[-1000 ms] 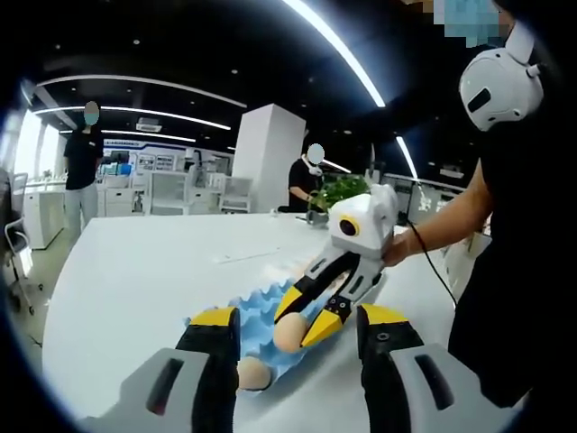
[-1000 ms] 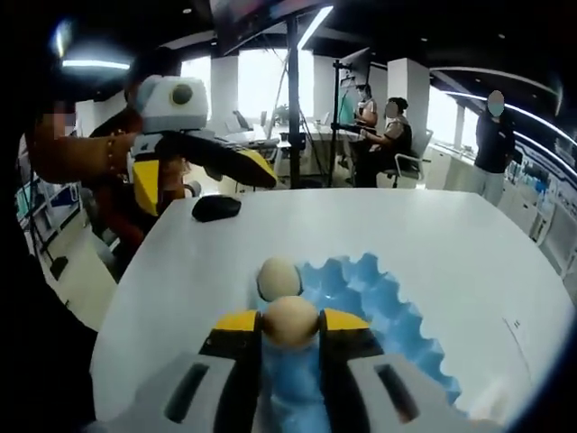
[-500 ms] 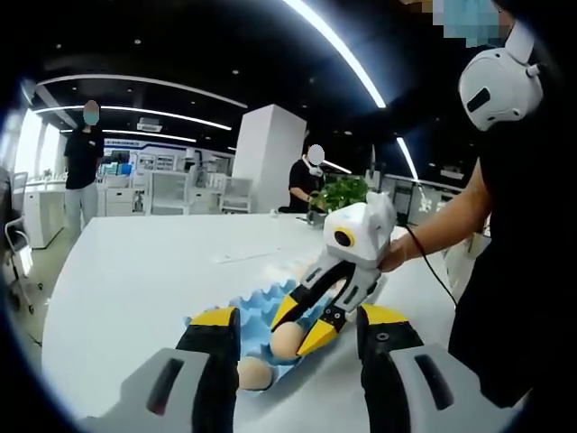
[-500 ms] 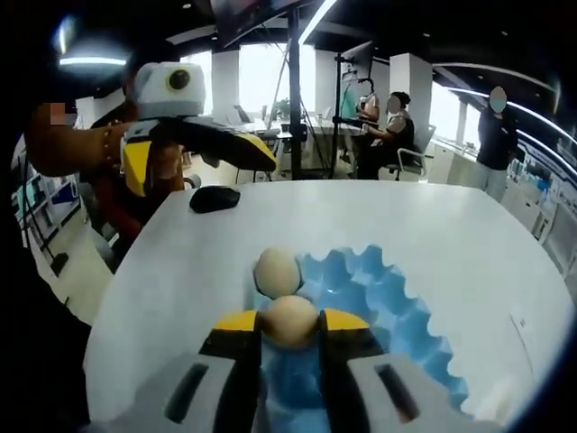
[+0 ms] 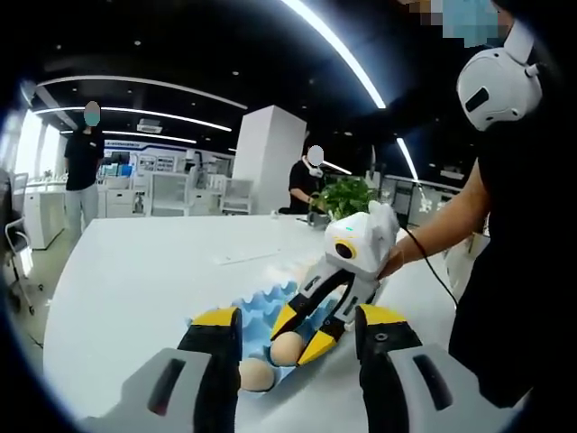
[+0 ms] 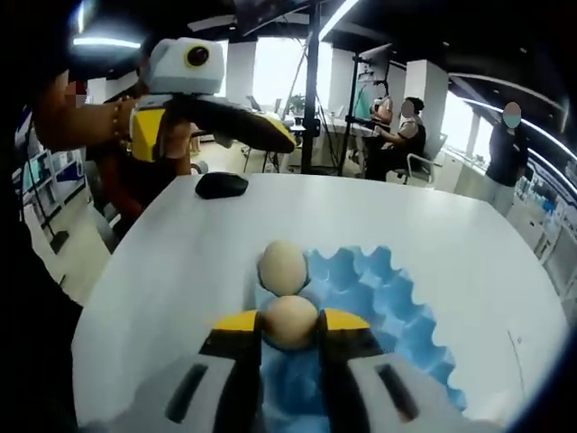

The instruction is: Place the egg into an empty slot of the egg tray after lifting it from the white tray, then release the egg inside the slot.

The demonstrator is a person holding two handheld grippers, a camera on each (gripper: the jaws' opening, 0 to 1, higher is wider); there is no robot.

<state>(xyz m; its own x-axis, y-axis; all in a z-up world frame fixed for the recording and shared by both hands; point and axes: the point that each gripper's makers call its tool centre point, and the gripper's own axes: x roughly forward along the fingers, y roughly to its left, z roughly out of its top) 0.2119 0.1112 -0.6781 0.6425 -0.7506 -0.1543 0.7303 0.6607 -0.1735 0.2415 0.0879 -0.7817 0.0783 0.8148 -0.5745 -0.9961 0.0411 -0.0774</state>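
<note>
Right claw: my right gripper (image 6: 289, 327), black with yellow tips, is clamped on a pale beige egg (image 6: 289, 321); in the left gripper view I see the same gripper (image 5: 303, 336) coming in from the right, held in a person's hand (image 5: 395, 260), its yellow tips pinching that egg (image 5: 287, 348) on both sides.

Held egg: it sits low over the near edge of the light blue moulded egg tray (image 6: 379, 293), right at the cups; I cannot tell whether it touches the tray yet.

Second egg: another beige egg (image 6: 282, 265) rests in a slot at the tray's edge, just beyond the held one in the right gripper view. In the left gripper view it lies (image 5: 257, 375) beside the held egg, between my own jaws.

Left claw: my left gripper (image 5: 293, 338) has its jaws spread wide with nothing between them. In the right gripper view I see it (image 6: 284, 142) raised above the table, well apart from the tray.

Egg tray: the blue tray (image 5: 267, 309) lies flat on the white round-edged table (image 6: 433, 234).

Table extras: a black computer mouse (image 6: 222, 185) sits on the far part of the table, near the raised left gripper.

Background: people stand and sit around an office space behind the table.
</note>
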